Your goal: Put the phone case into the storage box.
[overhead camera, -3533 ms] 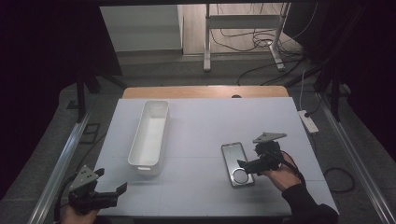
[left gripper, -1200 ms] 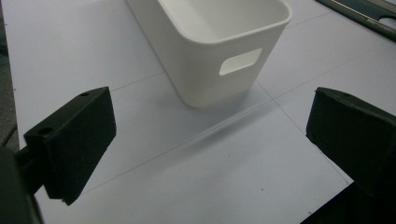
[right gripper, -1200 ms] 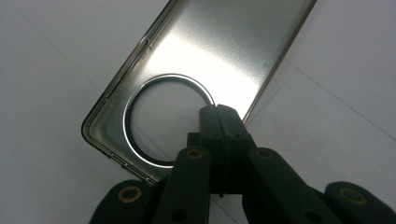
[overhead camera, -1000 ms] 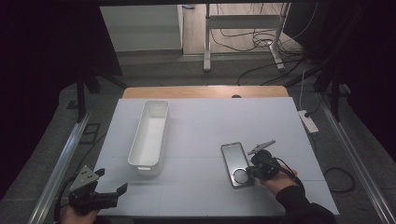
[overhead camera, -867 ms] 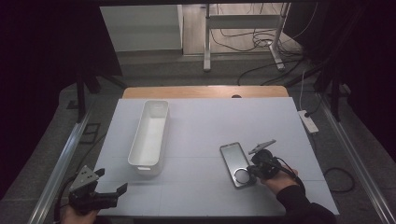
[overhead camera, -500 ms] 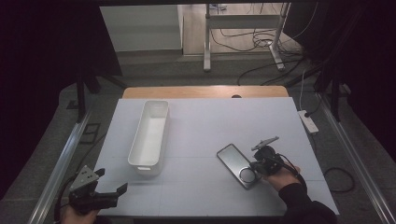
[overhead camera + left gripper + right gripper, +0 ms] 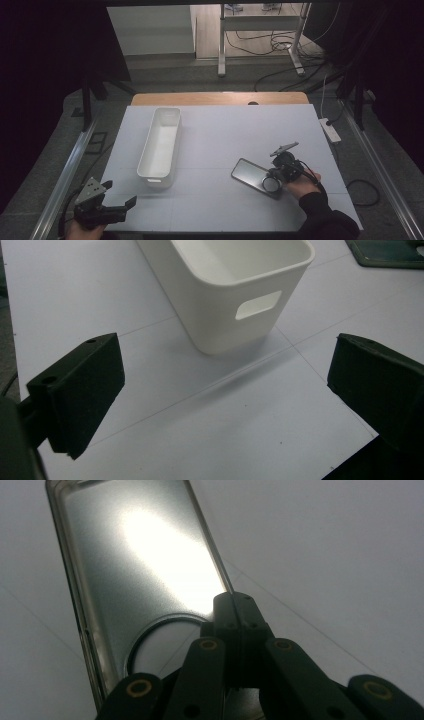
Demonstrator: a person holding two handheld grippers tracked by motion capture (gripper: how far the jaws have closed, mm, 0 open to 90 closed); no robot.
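Note:
A clear, dark-tinted phone case (image 7: 251, 174) with a round ring at its near end lies slanted on the white table sheet, right of centre. My right gripper (image 7: 274, 178) sits at its near right end. In the right gripper view its jaws (image 7: 235, 602) are pinched together on the rim of the case (image 7: 150, 555), beside the ring. A long white bin (image 7: 161, 142) stands empty at left of centre. My left gripper (image 7: 121, 208) rests at the front left corner, open, jaws (image 7: 225, 385) wide apart and pointing at the bin's handle end (image 7: 235, 285).
The white sheet (image 7: 225, 125) covers most of a wooden table. A power strip (image 7: 330, 131) lies off the right edge. Metal rails run along both sides. Cables trail on the floor beyond the far edge.
The phone case has turned on the table: its far end swung to the left and it now lies slanted. The right hand shifted slightly with it. The left gripper stayed still.

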